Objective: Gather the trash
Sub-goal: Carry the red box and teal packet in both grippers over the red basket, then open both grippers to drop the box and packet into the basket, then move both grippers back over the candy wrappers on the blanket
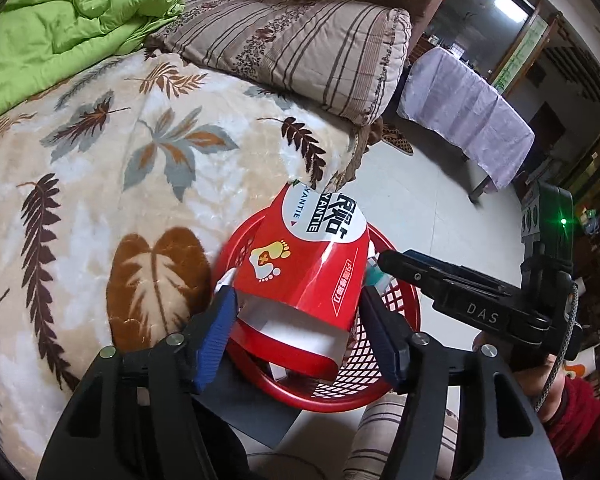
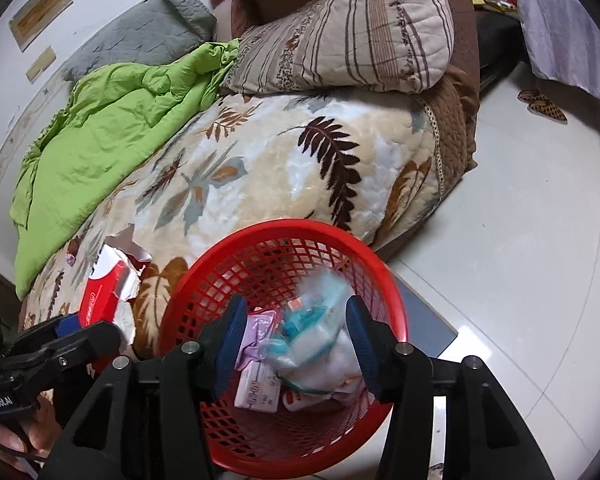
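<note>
A torn red and white carton (image 1: 300, 264) tilts between the blue pads of my left gripper (image 1: 296, 300), above the near rim of the red mesh basket (image 1: 340, 400). The left pad grazes the carton and a thin gap shows at the right pad, so the jaws stand open. From the right wrist, that carton (image 2: 108, 284) and the left gripper (image 2: 68, 328) hang over the bed beside the basket (image 2: 284, 228). My right gripper (image 2: 296, 328) is open over the basket, and a blurred clear bag of wrappers (image 2: 316, 328) lies loose between its fingers. A white packet (image 2: 260, 392) lies in the basket.
The basket stands on pale floor tiles (image 2: 520, 240) against a bed with a leaf-patterned blanket (image 1: 120, 160). A green quilt (image 1: 60, 32) and a striped pillow (image 1: 300, 48) lie further back. A table under a lilac cloth (image 1: 468, 120) and leopard slippers (image 2: 544, 108) are beyond.
</note>
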The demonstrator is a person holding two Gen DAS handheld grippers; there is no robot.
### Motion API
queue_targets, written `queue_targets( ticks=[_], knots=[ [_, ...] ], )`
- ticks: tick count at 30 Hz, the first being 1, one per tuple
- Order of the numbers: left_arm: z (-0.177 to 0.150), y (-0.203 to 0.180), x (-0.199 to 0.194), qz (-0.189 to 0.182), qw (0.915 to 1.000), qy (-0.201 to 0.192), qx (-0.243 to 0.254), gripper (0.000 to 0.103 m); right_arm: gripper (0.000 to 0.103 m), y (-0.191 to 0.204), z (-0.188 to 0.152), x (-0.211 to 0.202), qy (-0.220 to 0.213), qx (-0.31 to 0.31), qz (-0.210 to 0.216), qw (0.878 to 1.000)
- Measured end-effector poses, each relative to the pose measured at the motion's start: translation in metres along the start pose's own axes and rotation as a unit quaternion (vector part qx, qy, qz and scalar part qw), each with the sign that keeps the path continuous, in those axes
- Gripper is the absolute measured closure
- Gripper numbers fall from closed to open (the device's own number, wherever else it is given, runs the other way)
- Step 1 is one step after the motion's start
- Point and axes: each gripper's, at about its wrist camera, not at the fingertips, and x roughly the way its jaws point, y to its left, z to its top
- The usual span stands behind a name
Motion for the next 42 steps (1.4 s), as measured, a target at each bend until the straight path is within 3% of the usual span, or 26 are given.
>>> queue_targets(
  ticks=[5, 11, 14, 18, 21, 24, 28, 32, 35, 38, 42],
  knots=[
    [0.001, 0.002, -0.007, -0.009, 0.9999, -0.013, -0.003, 0.032, 0.048, 0.011, 0.009, -0.005, -0.018, -0.012, 0.001, 1.000],
    [0.004, -0.001, -0.010, -0.031, 0.9994, -0.011, -0.005, 0.030, 0.048, 0.022, 0.025, -0.024, -0.056, -0.012, -0.005, 0.998],
    [0.001, 0.005, -0.022, -0.013, 0.9997, -0.022, 0.003, 0.030, 0.048, 0.031, 0.032, -0.029, -0.065, -0.018, 0.004, 0.998],
    [-0.001, 0.040, -0.050, 0.004, 0.9980, -0.048, -0.042, 0.030, 0.048, 0.057, 0.040, -0.023, -0.058, -0.035, 0.033, 0.997],
    [-0.006, 0.077, -0.077, 0.053, 0.9931, -0.074, -0.074, 0.030, 0.048, 0.090, 0.047, -0.013, -0.049, -0.061, 0.061, 0.995],
    [-0.012, 0.123, -0.108, 0.105, 0.9830, -0.100, -0.113, 0.030, 0.048, 0.133, 0.054, 0.005, -0.034, -0.083, 0.098, 0.991],
    [-0.022, 0.200, -0.149, 0.181, 0.9577, -0.126, -0.184, 0.030, 0.048, 0.193, 0.055, 0.030, -0.023, -0.123, 0.136, 0.983],
    [-0.025, 0.274, -0.180, 0.226, 0.9320, -0.147, -0.242, 0.032, 0.048, 0.255, 0.053, 0.066, 0.008, -0.166, 0.174, 0.971],
    [-0.020, 0.331, -0.190, 0.241, 0.9158, -0.157, -0.280, 0.042, 0.048, 0.290, 0.054, 0.090, 0.026, -0.180, 0.191, 0.965],
    [-0.009, 0.375, -0.184, 0.245, 0.9066, -0.158, -0.305, 0.048, 0.048, 0.316, 0.059, 0.106, 0.031, -0.185, 0.205, 0.960],
    [0.006, 0.412, -0.163, 0.251, 0.9026, -0.150, -0.316, 0.049, 0.048, 0.333, 0.063, 0.119, 0.031, -0.193, 0.213, 0.957]
  ],
)
